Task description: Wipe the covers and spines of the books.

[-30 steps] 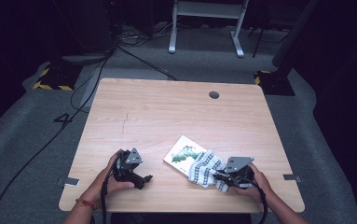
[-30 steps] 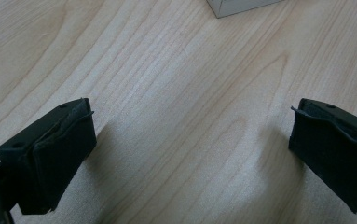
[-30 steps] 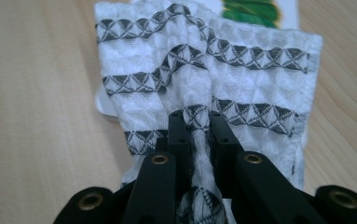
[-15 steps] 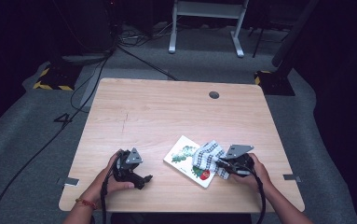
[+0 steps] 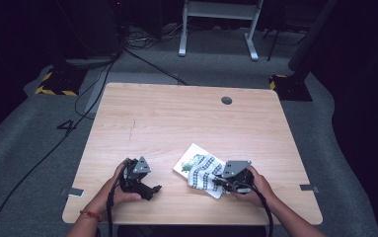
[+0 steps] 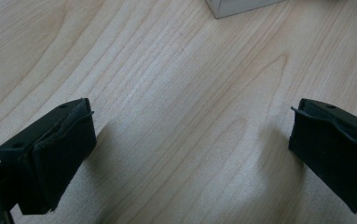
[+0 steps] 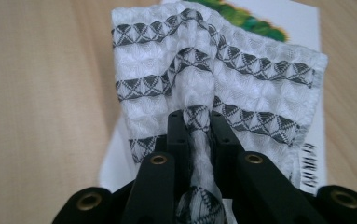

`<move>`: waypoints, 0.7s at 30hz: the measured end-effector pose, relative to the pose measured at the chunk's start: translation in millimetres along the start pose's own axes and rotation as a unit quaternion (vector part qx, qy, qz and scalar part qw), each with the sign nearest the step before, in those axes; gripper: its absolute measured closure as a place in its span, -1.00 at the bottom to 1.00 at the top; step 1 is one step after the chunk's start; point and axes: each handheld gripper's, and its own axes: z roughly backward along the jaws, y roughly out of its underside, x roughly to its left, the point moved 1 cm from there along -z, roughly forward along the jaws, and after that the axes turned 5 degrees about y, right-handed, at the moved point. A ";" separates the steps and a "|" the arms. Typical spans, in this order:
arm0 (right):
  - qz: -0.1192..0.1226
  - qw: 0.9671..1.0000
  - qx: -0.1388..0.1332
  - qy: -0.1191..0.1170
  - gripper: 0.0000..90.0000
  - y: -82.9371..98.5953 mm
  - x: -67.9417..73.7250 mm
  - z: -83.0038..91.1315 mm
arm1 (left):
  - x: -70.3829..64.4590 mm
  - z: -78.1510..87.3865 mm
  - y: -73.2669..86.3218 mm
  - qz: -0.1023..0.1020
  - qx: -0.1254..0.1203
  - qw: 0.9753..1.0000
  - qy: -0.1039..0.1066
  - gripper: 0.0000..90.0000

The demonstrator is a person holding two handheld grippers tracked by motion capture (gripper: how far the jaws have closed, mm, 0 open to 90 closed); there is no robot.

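Cloth [image 7: 213, 84], white with grey patterned bands, is lying bunched over a printed card [image 5: 192, 159] at the table's [image 5: 186, 123] five o'clock, with the right gripper [image 7: 198, 122] pinching a fold between its jaws. At seven o'clock, the left gripper [image 6: 190, 140] is resting, jaws wide apart.

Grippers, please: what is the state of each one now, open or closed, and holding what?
Left gripper: open, holding nothing, over bare table.
Right gripper: closed on the patterned cloth, which lies over a white card.
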 end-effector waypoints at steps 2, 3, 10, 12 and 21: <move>0.004 1.000 0.004 -0.024 0.82 3.1 7.8 3.5 | 0.0 0.0 0.0 0.000 0.000 1.000 0.000 -0.99; 0.004 1.000 0.004 -0.024 0.82 3.1 7.8 3.5 | 0.0 0.0 0.0 0.000 0.000 1.000 0.000 -0.99; -0.025 0.999 0.020 0.009 0.81 18.7 -9.9 15.3 | 0.1 0.0 0.0 0.000 0.000 1.000 0.000 -0.99; -0.044 0.999 0.019 0.022 0.81 17.3 -21.7 10.7 | 0.0 0.0 0.0 0.000 0.000 1.000 0.000 -0.99; -0.060 0.998 0.019 0.003 0.80 -1.0 -34.3 -10.7 | 0.0 0.0 0.0 0.000 0.000 1.000 0.000 -0.99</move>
